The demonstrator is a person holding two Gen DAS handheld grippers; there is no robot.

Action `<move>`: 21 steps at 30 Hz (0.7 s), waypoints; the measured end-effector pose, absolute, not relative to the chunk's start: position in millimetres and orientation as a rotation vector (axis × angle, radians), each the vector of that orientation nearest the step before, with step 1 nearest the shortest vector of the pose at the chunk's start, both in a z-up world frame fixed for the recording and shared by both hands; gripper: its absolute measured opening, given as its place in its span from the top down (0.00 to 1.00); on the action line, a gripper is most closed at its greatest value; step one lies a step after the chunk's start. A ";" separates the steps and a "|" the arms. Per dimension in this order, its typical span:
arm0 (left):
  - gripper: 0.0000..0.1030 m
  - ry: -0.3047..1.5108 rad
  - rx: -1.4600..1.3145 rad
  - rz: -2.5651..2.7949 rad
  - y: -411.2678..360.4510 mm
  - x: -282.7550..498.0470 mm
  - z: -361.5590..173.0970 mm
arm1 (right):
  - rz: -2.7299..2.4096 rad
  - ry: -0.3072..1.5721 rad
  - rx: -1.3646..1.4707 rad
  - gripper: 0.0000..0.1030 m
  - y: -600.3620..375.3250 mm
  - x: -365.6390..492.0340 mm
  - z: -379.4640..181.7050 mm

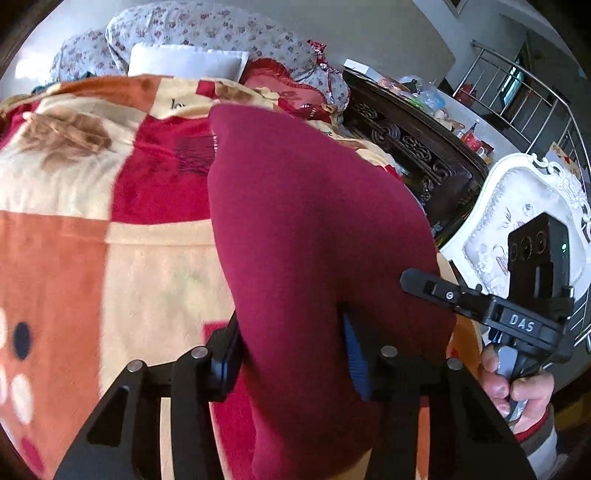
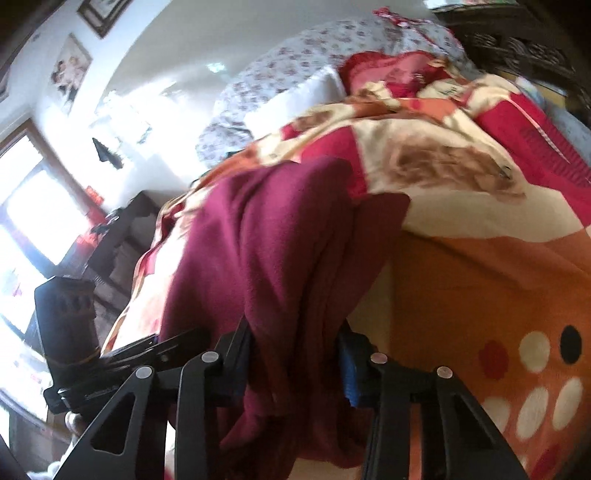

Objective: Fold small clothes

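A dark red garment [image 1: 310,229] hangs lifted over a bed covered by an orange, cream and red blanket [image 1: 129,258]. My left gripper [image 1: 291,354] is shut on a bunched edge of the garment. My right gripper [image 2: 295,362] is shut on another part of the same garment [image 2: 280,240], which drapes forward in folds. In the left wrist view the right gripper [image 1: 417,282] shows at the right, its tip against the cloth, with a hand below it. In the right wrist view the left gripper body [image 2: 70,325] shows at the lower left.
Floral pillows [image 1: 207,33] and a white pillow [image 1: 184,61] lie at the bed's head. A dark carved wooden frame [image 1: 413,144] runs along the right, with a white ornate chair [image 1: 517,214] and a metal railing [image 1: 535,96] beyond. A bright window [image 2: 22,206] is at the left.
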State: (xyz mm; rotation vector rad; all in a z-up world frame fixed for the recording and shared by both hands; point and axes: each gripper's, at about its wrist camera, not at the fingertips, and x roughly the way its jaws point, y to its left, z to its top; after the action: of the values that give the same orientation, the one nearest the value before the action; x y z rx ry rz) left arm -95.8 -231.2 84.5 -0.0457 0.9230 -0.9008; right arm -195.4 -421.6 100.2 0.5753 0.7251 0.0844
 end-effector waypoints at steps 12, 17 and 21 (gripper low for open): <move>0.54 1.021 0.019 -0.811 -138.0 -151.8 80.1 | 0.167 0.917 0.572 0.46 -334.3 -228.3 58.3; 0.45 1.012 0.007 -0.746 -127.3 -160.3 57.1 | 0.087 0.885 0.446 0.42 -323.3 -246.1 79.9; 0.45 0.967 0.053 -0.698 -127.0 -166.1 68.3 | 0.037 0.808 0.291 0.42 -305.4 -258.0 112.1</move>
State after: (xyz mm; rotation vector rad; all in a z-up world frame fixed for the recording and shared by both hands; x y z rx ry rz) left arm -166.1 -127.0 68.3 0.0530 0.9666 -0.6977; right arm -258.0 -305.4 112.1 0.2914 0.8076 0.0368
